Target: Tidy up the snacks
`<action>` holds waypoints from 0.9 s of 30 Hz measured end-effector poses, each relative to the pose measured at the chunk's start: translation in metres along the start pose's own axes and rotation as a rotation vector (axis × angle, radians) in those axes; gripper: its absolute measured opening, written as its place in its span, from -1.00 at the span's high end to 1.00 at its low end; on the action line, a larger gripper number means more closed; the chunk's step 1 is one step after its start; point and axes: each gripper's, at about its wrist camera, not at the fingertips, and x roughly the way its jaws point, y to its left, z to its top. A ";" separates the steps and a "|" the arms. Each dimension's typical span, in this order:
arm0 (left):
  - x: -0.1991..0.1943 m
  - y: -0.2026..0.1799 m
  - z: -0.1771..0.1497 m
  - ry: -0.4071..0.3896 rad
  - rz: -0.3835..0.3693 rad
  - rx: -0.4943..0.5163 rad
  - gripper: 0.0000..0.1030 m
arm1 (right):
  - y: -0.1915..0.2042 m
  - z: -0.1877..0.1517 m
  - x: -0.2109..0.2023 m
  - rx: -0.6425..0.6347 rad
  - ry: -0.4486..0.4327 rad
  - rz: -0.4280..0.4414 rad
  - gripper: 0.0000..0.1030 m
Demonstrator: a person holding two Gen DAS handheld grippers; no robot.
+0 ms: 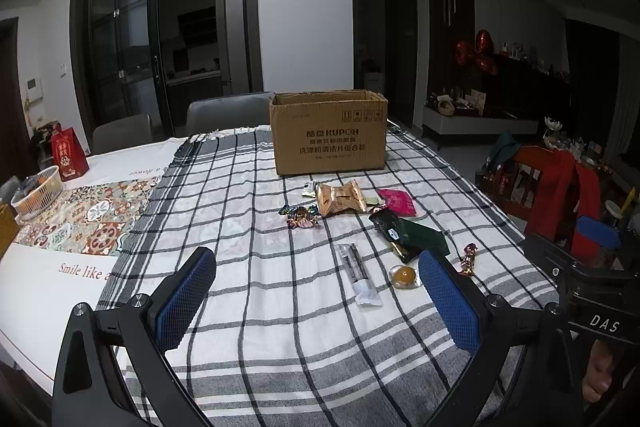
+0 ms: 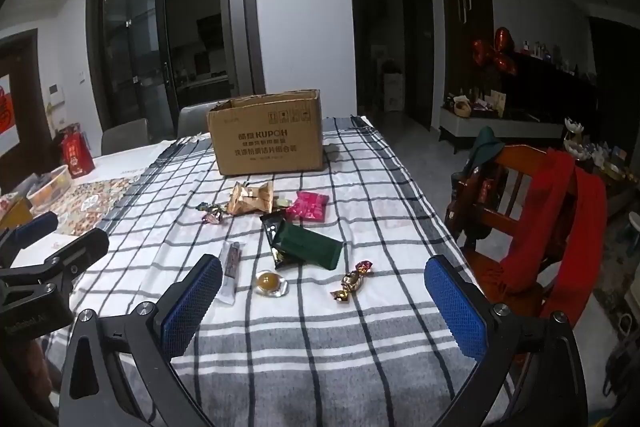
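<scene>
Your left tongs (image 1: 316, 291) stand wide apart and hold nothing, hovering over the checked cloth (image 1: 280, 347) on the desk (image 1: 36, 287). Your right tongs (image 2: 322, 299) are likewise spread wide and empty, above the near part of the same cloth.

The snacks lie loose on the cloth, between your tongs and the cardboard box (image 1: 329, 133). The box sits upright at the far end of the cloth, top flaps open; its inside cannot be seen from either view.

Nearest the box: a gold crinkled packet (image 1: 340, 199), with a pink packet (image 1: 397, 201) just to its right and a cluster of foil-wrapped candies (image 1: 301, 215) just to its left. Closer to you, a dark green pouch (image 1: 416, 237) lies partly over a black packet (image 1: 384, 221), touching it. Nearer still: a long clear-wrapped stick (image 1: 358, 273), a round amber jelly cup (image 1: 404, 277) just beside it, and a gold twist-wrapped candy (image 1: 468, 259) to the right, apart from the rest.

At the desk's left side stand a white basket (image 1: 38, 197) and a red gift bag (image 1: 69, 155). A wooden chair (image 2: 516, 195) draped with a red garment (image 2: 560, 227) stands to the right of the desk.
</scene>
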 end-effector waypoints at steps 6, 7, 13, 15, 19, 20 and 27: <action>0.000 0.000 -0.001 -0.001 -0.001 0.000 -1.00 | 0.000 -0.001 0.003 -0.001 0.002 0.001 -0.98; 0.000 -0.001 -0.001 -0.001 -0.001 0.000 -1.00 | 0.001 -0.001 0.003 -0.001 0.002 0.001 -0.98; 0.000 0.000 -0.002 -0.001 -0.003 -0.001 -1.00 | 0.001 -0.001 0.003 -0.003 0.003 -0.001 -0.98; -0.001 0.000 -0.002 -0.002 -0.002 -0.001 -1.00 | 0.001 -0.001 0.003 -0.005 0.002 -0.001 -0.98; 0.000 0.000 -0.002 -0.001 -0.003 -0.002 -1.00 | 0.001 -0.001 0.003 -0.005 0.002 -0.001 -0.98; 0.000 0.000 -0.002 -0.001 -0.003 -0.002 -1.00 | 0.001 -0.001 0.003 -0.005 0.002 -0.001 -0.98; -0.001 0.000 -0.002 -0.001 -0.003 -0.002 -1.00 | 0.001 -0.001 0.002 -0.005 0.002 -0.001 -0.98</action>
